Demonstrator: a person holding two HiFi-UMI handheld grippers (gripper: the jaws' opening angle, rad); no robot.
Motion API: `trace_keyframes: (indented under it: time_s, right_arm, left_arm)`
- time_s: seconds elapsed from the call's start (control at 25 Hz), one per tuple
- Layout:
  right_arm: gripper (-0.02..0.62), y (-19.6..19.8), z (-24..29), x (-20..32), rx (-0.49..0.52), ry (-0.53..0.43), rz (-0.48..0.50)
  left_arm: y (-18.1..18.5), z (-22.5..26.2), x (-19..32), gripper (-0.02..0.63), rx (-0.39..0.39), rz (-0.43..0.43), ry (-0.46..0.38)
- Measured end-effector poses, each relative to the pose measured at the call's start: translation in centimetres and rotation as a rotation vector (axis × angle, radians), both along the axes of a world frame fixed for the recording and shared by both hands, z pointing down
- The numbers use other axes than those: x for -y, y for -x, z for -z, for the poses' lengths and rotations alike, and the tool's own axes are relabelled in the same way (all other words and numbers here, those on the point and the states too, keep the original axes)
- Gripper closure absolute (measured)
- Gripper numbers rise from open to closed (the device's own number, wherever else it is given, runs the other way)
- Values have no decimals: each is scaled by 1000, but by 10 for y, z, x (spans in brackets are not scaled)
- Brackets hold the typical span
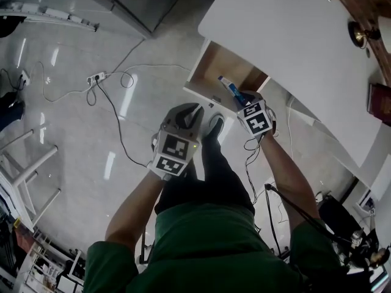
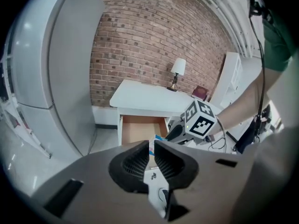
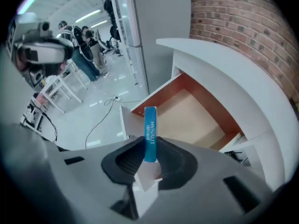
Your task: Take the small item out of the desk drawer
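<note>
The open desk drawer [image 1: 215, 66] has a bare wooden bottom [image 3: 187, 118]. My right gripper [image 1: 239, 100] is shut on a slim blue box [image 3: 150, 133], which stands upright between its pads just above the drawer's front edge. In the head view the blue box [image 1: 230, 89] pokes out past the gripper over the drawer. My left gripper [image 1: 190, 115] hangs in front of the drawer, a little to the left, with its jaws almost together and nothing between them. From the left gripper view the drawer [image 2: 141, 128] and the right gripper's marker cube [image 2: 201, 120] lie straight ahead.
The white desk top [image 1: 287, 41] overhangs the drawer, with a lamp [image 2: 177, 70] on it against the brick wall. Cables and a power strip [image 1: 98, 77] trail on the shiny floor at left. A grey cabinet [image 2: 70, 69] stands left of the desk.
</note>
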State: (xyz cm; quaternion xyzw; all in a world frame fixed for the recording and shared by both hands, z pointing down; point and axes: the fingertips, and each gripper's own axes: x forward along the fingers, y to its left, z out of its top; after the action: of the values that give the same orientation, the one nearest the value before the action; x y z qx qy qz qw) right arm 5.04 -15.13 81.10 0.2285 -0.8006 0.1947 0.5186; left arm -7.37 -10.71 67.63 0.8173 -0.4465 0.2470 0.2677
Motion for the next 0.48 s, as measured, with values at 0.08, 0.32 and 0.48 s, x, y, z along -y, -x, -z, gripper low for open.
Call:
trace_keyframes:
  time_s: [0.08,0.32,0.48]
  right_arm:
    - [515,-3,20,1,59,7,-69]
    - [514,-2,84,0,258,27,-210]
    - [514,-2,122,0,369,41,-297]
  left_arm:
    - [1,13,2,577,6,-2,-16]
    - [10,47,3,577,27,12,-56]
    - [16,64,0,577,36,28,-65]
